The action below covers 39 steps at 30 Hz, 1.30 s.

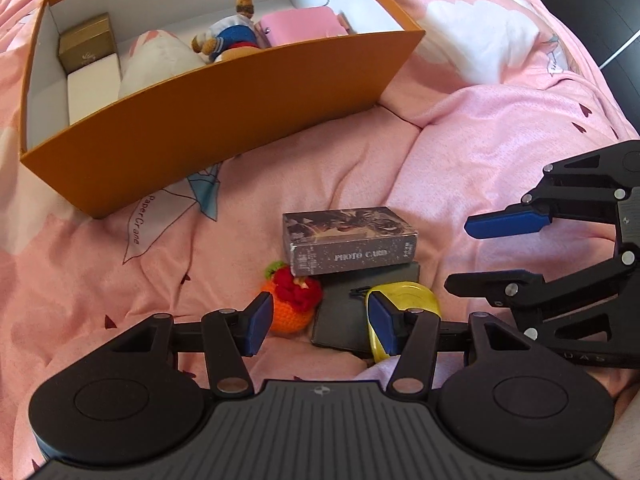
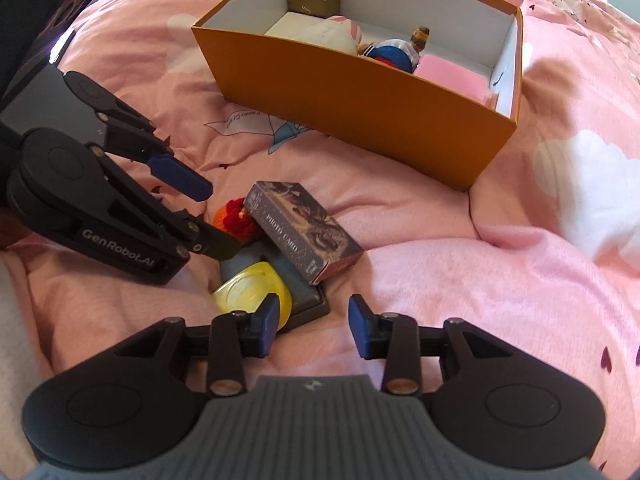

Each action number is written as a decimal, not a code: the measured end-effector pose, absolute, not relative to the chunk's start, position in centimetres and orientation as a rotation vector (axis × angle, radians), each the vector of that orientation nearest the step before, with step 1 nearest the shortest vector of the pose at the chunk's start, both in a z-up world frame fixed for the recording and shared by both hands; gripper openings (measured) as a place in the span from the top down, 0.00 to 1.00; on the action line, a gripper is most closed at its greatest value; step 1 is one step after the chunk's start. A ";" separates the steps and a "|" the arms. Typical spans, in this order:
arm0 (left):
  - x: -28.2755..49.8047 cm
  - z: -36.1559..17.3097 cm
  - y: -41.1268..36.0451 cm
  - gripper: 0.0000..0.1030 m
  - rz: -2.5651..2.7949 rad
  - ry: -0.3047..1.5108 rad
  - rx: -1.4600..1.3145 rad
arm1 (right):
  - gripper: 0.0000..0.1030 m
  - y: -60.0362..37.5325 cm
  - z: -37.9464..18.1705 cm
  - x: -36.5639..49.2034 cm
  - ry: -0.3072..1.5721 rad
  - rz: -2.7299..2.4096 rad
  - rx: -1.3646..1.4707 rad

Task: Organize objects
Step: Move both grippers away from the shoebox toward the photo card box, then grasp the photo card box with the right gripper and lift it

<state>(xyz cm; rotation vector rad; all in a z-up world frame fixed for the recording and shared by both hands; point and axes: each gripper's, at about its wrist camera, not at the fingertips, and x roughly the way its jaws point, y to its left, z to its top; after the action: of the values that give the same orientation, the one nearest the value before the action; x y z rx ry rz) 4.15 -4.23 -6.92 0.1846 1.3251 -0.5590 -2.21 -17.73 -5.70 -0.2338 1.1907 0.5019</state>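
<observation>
Photo-card box [image 1: 350,242] (grey, speckled) lies flat; both hand-held grippers [image 1: 318,326] [image 2: 313,326] gape empty.

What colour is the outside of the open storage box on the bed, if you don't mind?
Orange outside, white inside; the box shows best in the left wrist view.

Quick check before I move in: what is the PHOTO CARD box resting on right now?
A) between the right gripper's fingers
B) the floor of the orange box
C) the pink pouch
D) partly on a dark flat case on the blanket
D: the PHOTO CARD box lies outside the orange box, its lower edge overlapping the dark flat case on the blanket, beside the yellow case.
</observation>
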 end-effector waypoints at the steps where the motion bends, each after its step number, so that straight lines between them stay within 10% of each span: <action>1: 4.3 -7.0 -4.1 0.39 -0.552 1.328 0.181 | 0.61 -17.6 -5.8 -2.0 1.188 0.510 -0.236; 28: 5.0 -9.6 -1.5 0.49 -0.559 1.470 0.003 | 0.63 -13.0 -9.8 2.0 1.179 0.642 -0.373; 39: 5.5 -12.8 -1.1 0.22 -0.561 1.576 -0.225 | 0.76 -18.8 -7.4 1.3 1.209 0.466 -0.078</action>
<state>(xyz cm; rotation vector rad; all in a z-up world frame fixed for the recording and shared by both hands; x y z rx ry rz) 5.53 -1.13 -12.80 -0.2250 1.5757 -0.5605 1.32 -18.82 -7.36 -0.0781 1.2091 0.4658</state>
